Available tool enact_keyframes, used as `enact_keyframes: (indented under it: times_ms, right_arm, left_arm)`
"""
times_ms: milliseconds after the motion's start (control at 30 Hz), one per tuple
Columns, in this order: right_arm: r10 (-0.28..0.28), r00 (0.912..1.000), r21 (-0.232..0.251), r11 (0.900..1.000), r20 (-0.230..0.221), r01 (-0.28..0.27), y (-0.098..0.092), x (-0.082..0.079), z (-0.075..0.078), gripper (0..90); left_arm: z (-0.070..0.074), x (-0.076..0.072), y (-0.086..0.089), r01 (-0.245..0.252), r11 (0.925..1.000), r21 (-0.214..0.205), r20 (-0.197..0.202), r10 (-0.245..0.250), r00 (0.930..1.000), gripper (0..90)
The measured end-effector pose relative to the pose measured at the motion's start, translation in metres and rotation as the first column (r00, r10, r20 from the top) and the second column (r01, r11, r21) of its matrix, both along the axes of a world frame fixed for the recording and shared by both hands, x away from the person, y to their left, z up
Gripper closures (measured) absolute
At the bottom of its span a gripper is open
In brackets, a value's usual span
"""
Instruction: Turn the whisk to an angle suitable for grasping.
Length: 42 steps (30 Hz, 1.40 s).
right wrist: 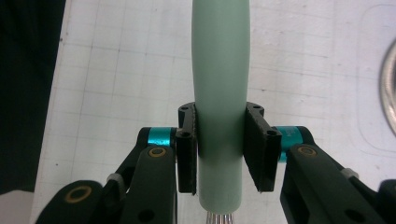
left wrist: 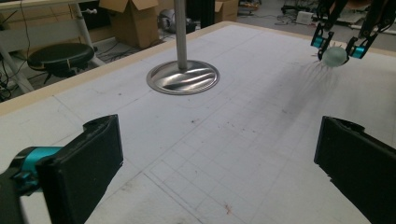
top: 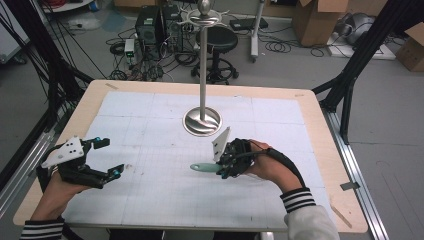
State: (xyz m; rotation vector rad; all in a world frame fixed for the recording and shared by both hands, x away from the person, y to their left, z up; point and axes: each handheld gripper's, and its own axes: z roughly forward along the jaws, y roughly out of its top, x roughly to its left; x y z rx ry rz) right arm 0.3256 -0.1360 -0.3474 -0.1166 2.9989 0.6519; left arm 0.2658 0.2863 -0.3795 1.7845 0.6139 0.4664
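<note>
My right gripper is shut on the pale green handle of a utensil, held just above the mat right of centre, with the handle pointing left. In the right gripper view both pads clamp the handle near its lower end, where thin metal wires begin; the gripper looks down on the mat. The left gripper view shows that gripper far off, with the handle's rounded tip between its jaws. My left gripper rests low at the table's left, open and holding nothing, its jaws wide apart.
A metal stand with a round base and a tall pole rises from the middle of the white gridded mat, with hooks at its top. Beyond the table are a stool, cables and cardboard boxes.
</note>
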Motion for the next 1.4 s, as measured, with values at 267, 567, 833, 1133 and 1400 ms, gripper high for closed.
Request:
enact_keyframes:
  times_ms: [267,567,833,1133,1400]
  right_arm:
    - [-0.036,0.9992,0.07,0.997,0.018,0.035,-0.015,0.0,0.015,68.2]
    - [-0.076,0.997,0.177,0.9816,0.015,0.072,-0.033,0.001,0.031,68.2]
    - [-0.09,0.9955,0.225,0.9709,0.028,0.082,-0.039,0.002,0.037,68.2]
    - [-0.093,0.9956,0.352,0.9322,0.006,0.085,-0.05,0.001,0.052,68.2]
    - [-0.095,0.9954,0.442,0.8925,-0.017,0.093,-0.055,0.001,0.061,68.2]
  left_arm:
    - [0.0,0.0,-0.001,-0.002,1.0,0.003,-0.001,0.002,1.0,1.7]
    - [0.0,0.0,0.0,-0.001,1.0,0.005,0.001,0.001,1.0,1.7]
    - [0.0,0.0,0.0,-0.004,1.0,-0.001,0.001,0.004,1.0,1.7]
    - [0.0,0.0,-0.001,0.001,1.0,0.003,0.003,-0.001,1.0,1.7]
    - [0.001,0.0,-0.001,0.002,1.0,0.003,0.002,-0.002,1.0,1.7]
